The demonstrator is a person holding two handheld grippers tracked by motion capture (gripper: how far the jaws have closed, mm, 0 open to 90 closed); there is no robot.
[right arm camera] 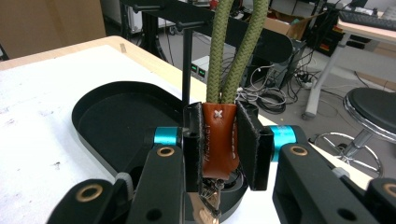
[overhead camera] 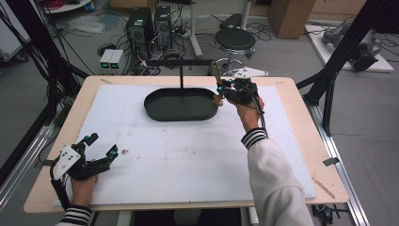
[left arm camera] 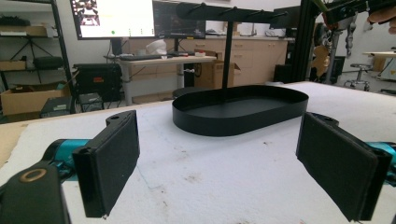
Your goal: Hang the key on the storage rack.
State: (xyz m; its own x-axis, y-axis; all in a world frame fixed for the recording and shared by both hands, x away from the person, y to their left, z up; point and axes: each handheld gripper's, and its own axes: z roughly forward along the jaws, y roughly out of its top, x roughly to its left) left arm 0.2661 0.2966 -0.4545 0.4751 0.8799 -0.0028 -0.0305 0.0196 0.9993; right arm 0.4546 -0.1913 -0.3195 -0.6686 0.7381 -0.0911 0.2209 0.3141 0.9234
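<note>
The right gripper (right arm camera: 219, 154) has its jaws closed on the brown leather tab (right arm camera: 218, 140) of a keychain with an olive-green cord loop (right arm camera: 236, 46). It holds the keychain upright, just above the right end of the black oval tray (overhead camera: 181, 104), beside the black hanging rack (overhead camera: 181, 63) that rises from the tray. Small metal parts hang under the tab, but they are too dark to name.

The step in hand seems to be to hang the loop on one peg of the rack. To do it well, keep the grip firm on the tab, lift the loop higher than the peg, then bring it slowly over the peg tip before releasing.

The left gripper (overhead camera: 96, 148) rests on the white tabletop (overhead camera: 188, 155) near the left front corner, with its jaws wide open and empty.
</note>
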